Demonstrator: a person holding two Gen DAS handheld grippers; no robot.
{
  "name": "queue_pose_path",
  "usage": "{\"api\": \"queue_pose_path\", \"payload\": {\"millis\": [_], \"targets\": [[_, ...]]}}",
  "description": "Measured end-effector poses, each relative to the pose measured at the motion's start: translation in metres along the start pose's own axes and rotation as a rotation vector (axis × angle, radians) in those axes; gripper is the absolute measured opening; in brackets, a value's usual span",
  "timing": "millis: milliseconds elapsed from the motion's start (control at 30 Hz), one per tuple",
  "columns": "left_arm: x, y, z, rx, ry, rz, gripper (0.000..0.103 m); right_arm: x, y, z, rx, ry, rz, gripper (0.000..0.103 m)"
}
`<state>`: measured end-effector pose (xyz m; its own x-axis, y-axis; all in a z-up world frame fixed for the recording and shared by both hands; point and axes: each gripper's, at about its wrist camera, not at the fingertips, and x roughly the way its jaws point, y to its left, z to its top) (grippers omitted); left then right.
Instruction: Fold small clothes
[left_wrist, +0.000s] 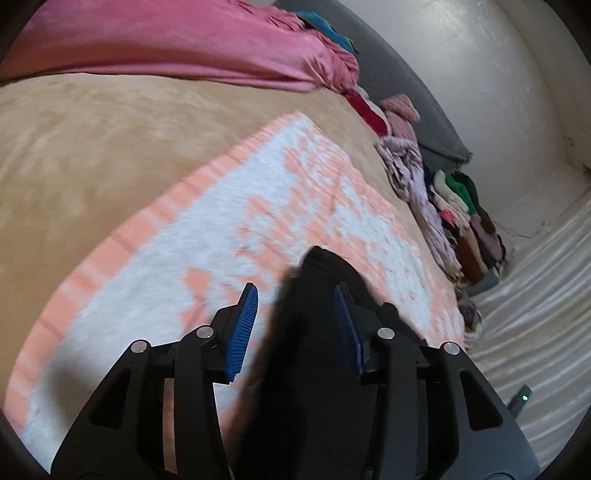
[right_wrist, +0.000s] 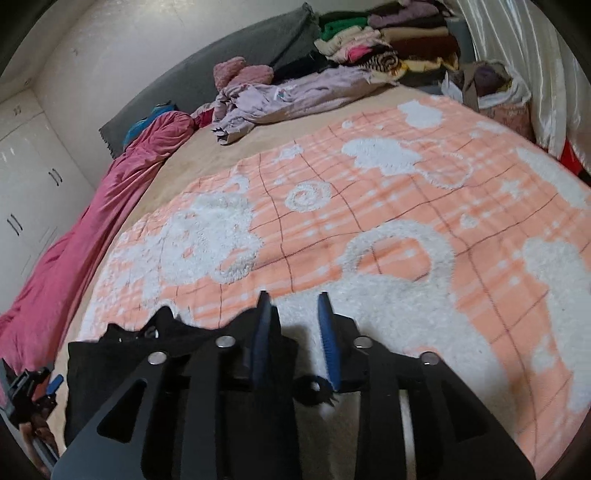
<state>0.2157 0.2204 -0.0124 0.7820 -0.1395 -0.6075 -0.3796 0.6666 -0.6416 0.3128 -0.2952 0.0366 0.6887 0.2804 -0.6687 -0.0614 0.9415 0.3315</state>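
Observation:
A small black garment (right_wrist: 122, 354) lies on the orange-and-white blanket (right_wrist: 369, 206) near the front edge of the bed. In the left wrist view the same garment (left_wrist: 317, 280) lies between and under the fingers of my left gripper (left_wrist: 295, 295), which is open just above it. My right gripper (right_wrist: 293, 306) is open over the garment's right edge, with the cloth below its left finger (right_wrist: 260, 347). The left gripper also shows at the lower left of the right wrist view (right_wrist: 33, 387).
A pink bedcover (right_wrist: 74, 251) lies bunched along the left side. A lilac garment (right_wrist: 288, 96) and a stack of folded clothes (right_wrist: 388, 44) sit at the far side by the grey headboard (right_wrist: 229, 48). A bag (right_wrist: 491, 85) stands at the far right.

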Motion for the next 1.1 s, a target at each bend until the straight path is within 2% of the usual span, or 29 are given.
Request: {"api": "queue_pose_path", "payload": {"millis": [67, 133, 267, 500, 667, 800, 933, 1067, 1100], "targets": [[-0.007, 0.008, -0.008, 0.004, -0.011, 0.006, 0.034, -0.007, 0.004, -0.008, -0.043, -0.01, 0.001, 0.035], [-0.011, 0.012, -0.013, 0.021, -0.009, 0.018, 0.041, -0.015, 0.01, -0.019, -0.099, -0.023, -0.004, 0.039], [-0.02, 0.013, -0.025, 0.09, 0.017, 0.032, 0.048, -0.029, 0.017, -0.045, -0.162, -0.02, 0.002, 0.045], [-0.043, 0.007, -0.054, 0.236, 0.025, 0.029, 0.053, -0.053, 0.019, -0.087, -0.152, -0.002, 0.057, 0.049], [-0.04, 0.015, -0.07, 0.231, 0.084, 0.03, 0.053, -0.068, 0.019, -0.107, -0.131, 0.001, 0.074, 0.054], [-0.041, 0.016, -0.075, 0.238, 0.094, 0.027, 0.053, -0.069, 0.017, -0.117, -0.109, 0.027, 0.086, 0.054], [-0.039, 0.01, -0.082, 0.274, 0.112, 0.017, 0.048, -0.069, 0.016, -0.124, -0.102, 0.043, 0.084, 0.054], [-0.039, -0.005, -0.091, 0.364, 0.101, 0.048, 0.032, -0.07, 0.016, -0.127, -0.103, 0.05, 0.093, 0.054], [-0.04, -0.008, -0.093, 0.378, 0.1, 0.05, 0.024, -0.07, 0.017, -0.127, -0.103, 0.052, 0.095, 0.054]]}}
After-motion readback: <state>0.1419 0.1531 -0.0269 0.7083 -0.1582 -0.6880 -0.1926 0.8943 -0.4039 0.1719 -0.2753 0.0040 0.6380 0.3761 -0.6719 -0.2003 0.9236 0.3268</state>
